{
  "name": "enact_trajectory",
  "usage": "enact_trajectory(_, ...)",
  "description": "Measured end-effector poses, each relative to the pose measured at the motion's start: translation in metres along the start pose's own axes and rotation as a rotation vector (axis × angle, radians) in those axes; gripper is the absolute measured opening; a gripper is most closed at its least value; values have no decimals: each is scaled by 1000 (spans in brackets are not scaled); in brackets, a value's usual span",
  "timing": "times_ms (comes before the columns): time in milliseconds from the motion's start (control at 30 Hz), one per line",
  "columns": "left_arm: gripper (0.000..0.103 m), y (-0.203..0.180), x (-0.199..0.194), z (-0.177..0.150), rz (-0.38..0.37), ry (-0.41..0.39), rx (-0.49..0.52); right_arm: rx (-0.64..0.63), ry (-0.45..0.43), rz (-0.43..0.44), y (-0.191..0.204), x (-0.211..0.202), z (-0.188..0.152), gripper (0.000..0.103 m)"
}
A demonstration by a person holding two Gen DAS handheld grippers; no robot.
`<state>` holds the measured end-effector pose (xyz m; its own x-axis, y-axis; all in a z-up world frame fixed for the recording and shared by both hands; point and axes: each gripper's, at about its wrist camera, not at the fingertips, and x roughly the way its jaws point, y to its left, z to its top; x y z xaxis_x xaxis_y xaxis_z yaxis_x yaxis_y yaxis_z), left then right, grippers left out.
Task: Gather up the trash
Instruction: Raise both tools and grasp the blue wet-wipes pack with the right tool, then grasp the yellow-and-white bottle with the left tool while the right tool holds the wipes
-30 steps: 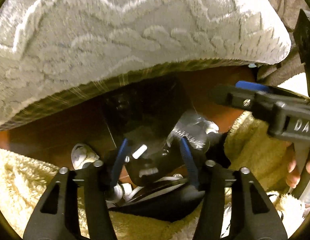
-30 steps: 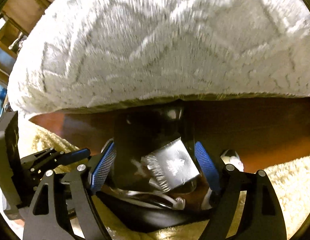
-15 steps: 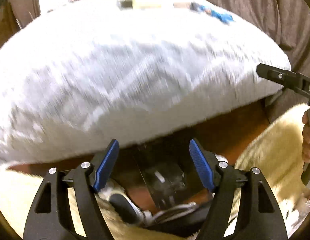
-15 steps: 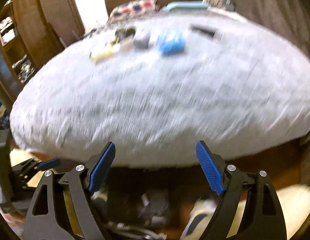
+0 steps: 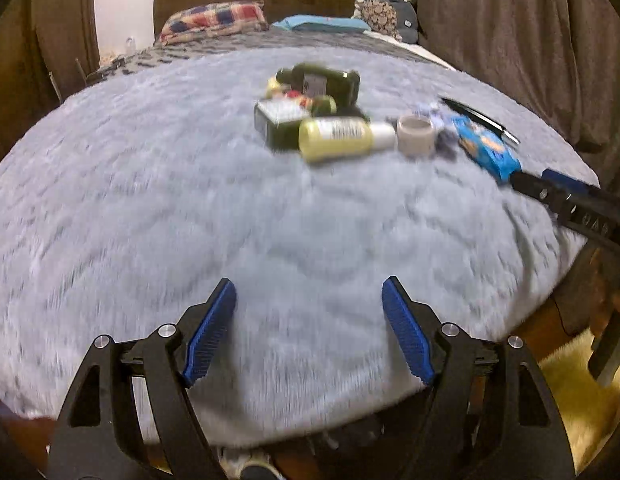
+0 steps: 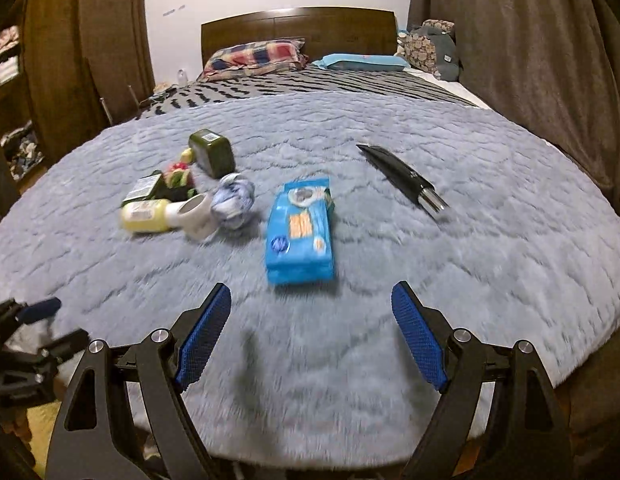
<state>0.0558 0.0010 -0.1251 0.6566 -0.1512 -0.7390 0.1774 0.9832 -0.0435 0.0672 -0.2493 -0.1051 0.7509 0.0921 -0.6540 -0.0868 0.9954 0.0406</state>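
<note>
1. Both grippers have risen from the dark bag under the bed edge, seen a second ago, and now look out across the top of the grey fleece blanket (image 6: 489, 216), with the bag out of both views.
2. Trash lies scattered on that blanket, well ahead of both grippers and touched by neither.
3. Nearest the right gripper (image 6: 311, 334) is a blue snack packet (image 6: 300, 230), lying flat just beyond its fingertips.
4. Left of the packet sits a crumpled blue-and-white wad (image 6: 232, 200), touching a small white cup (image 6: 198, 216) tipped on its side.
5. Against the cup lies a pale yellow bottle (image 6: 146, 216); behind it a dark green bottle (image 6: 212, 152), a flat dark box (image 6: 144, 188) and a red-and-yellow wrapper (image 6: 178, 172) are bunched together.
6. Apart to the right, a black tube (image 6: 401, 178) with a silver cap lies alone.
7. Right gripper: blue pads spread wide, nothing between them.
8. Left gripper (image 5: 310, 330): jaws have just been opening and now stand wide apart, empty, over bare blanket; the yellow bottle (image 5: 335, 138) and cup (image 5: 415, 134) lie well beyond.
9. At the far end of the bed, a checked pillow (image 6: 254, 56) and a light blue pillow (image 6: 361, 62) rest against the wooden headboard (image 6: 298, 26).
10. Brown curtains (image 6: 521, 60) hang on the right.
</note>
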Motion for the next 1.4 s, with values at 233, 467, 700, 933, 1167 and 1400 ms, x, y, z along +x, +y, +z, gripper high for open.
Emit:
enact_trajectory(233,72,-3,24,26,-14,-19,4,-21,18,-28,-1,34,9,72)
enact_trajectory(467,72,-5,46,46,-30,-17,9,-57,7,-40,3,48,14,41)
enact_trajectory(700,72,-10,64,63,-51,2,17,-27,11,-5,-4,49,14,41)
enact_trajectory(933,74,-15,83,79,-49,29,41,-5,13,10,-8,48,14,41)
enact_trajectory(1167,76,-25,92,90,-34,48,50,0,15,5,-7,48,14,41)
enact_trajectory(1400,85,-30,102,98,-10,71,-2,16,16,8,-8,47,13,41)
